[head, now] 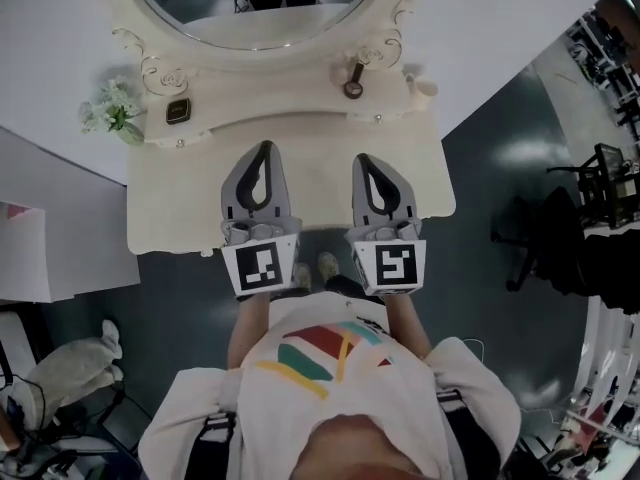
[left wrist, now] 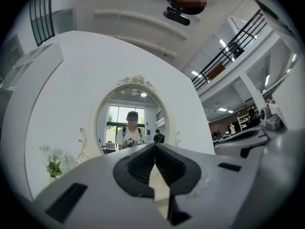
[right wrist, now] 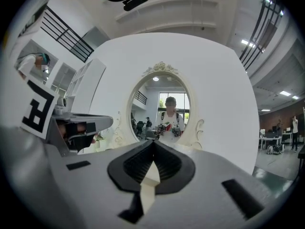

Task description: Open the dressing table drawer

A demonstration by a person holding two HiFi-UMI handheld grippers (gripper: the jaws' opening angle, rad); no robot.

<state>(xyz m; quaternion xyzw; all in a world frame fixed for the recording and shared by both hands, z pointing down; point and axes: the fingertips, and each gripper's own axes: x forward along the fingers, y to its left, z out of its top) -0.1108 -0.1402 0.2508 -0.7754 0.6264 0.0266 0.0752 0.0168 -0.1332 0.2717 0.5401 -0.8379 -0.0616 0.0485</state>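
The cream dressing table [head: 175, 203] with its oval mirror [head: 255, 8] stands against the white wall. No drawer front shows from above; it is hidden under the tabletop. My left gripper [head: 264, 147] and right gripper [head: 366, 158] hover side by side over the tabletop's front half, pointing at the mirror. Both are shut with nothing between the jaws. In the left gripper view the left gripper [left wrist: 154, 145] faces the mirror [left wrist: 131, 123], ribbed pads pressed together. The right gripper [right wrist: 153, 142] does the same in its own view, with the mirror [right wrist: 164, 111] straight ahead.
On the table's back shelf are white flowers [head: 112, 108], a small dark square item [head: 179, 111], a brown round-headed item [head: 353, 83] and a small cream piece [head: 425, 88]. A white cabinet [head: 50, 258] stands to the left, a black office chair [head: 545, 238] to the right.
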